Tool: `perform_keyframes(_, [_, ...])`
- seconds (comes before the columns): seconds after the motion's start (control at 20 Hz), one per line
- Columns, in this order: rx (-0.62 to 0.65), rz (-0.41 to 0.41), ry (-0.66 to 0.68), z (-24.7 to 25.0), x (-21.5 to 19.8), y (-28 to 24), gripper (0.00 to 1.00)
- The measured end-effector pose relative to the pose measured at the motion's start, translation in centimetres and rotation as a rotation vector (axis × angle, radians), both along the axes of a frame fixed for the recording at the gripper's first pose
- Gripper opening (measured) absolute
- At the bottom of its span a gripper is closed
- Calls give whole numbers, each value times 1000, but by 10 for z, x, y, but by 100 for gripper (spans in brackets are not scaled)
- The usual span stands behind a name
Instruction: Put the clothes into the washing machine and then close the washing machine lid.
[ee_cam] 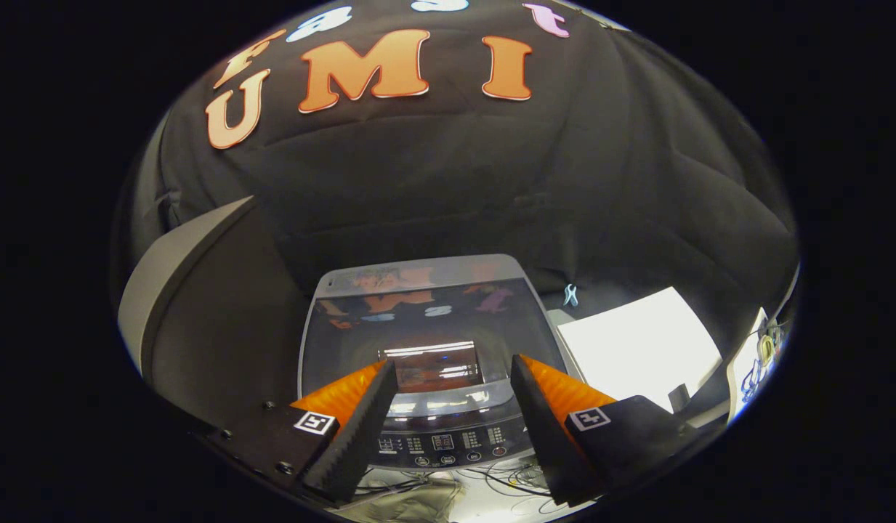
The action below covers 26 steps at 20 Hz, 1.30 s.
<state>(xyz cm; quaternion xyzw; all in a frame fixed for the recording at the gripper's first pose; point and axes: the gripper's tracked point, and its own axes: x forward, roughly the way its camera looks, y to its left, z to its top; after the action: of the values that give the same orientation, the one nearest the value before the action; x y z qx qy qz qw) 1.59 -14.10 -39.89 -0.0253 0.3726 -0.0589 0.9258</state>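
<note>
My gripper (448, 378) hovers with fingers spread and empty above one grey top-loading washing machine (317, 341).

Its dark glass lid (426, 327) lies flat beyond my fingertips, so I judge it closed and the task near done. Whether clothes are inside, I cannot tell. Between my fingers sits one control panel (444, 442); one white sheet (636, 349) lies right of them.

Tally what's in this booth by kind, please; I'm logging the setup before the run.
Washing machine, lid down: 1
White sheet beside it: 1
Small clip behind the sheet: 1
Gripper, fingers open with nothing held, above the machine's control panel: 1
Total: 4
</note>
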Motion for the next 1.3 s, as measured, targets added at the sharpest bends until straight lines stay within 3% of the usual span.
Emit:
perform_keyframes(0.7, [6, 36, -204, 134, 18, 45, 99])
perform_keyframes(1.3, [-21, 44, -474, 309, 9, 51, 99])
